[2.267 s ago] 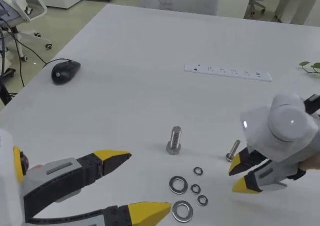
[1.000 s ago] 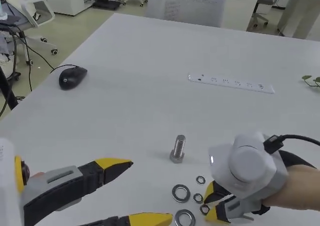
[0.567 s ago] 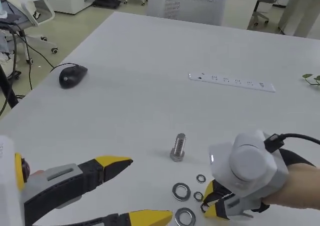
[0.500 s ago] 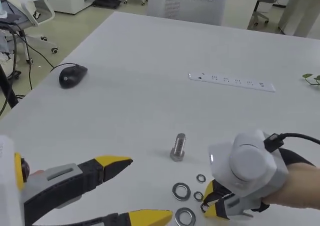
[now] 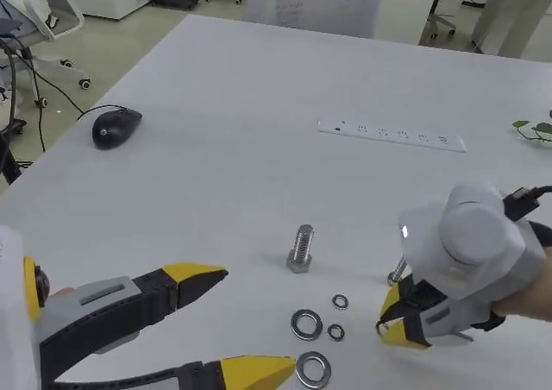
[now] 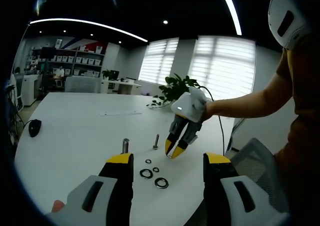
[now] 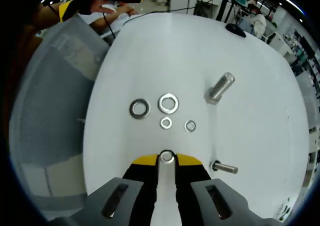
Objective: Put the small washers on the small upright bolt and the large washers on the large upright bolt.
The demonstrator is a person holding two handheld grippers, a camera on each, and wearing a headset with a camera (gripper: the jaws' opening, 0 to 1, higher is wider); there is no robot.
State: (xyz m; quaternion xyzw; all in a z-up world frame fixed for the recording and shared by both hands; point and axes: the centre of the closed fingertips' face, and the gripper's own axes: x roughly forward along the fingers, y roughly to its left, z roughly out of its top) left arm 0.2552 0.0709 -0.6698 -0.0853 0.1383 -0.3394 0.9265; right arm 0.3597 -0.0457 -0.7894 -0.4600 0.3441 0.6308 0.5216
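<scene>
The right gripper [image 5: 390, 325] pinches a small washer [image 7: 166, 157] just beside the small upright bolt [image 5: 398, 272]. Next, I reckon, it wants centring over that bolt's tip. The left gripper [image 5: 254, 319] waits, jaws apart.

The left hand-held gripper [image 5: 259, 317] has black jaws with yellow tips on a grey body. The right hand-held gripper [image 5: 385, 323] has the same jaws under a pale grey housing, with a black cable [image 5: 528, 195]. The person wears an orange sleeve [image 6: 302, 86] and a white headset [image 6: 287, 16].
</scene>
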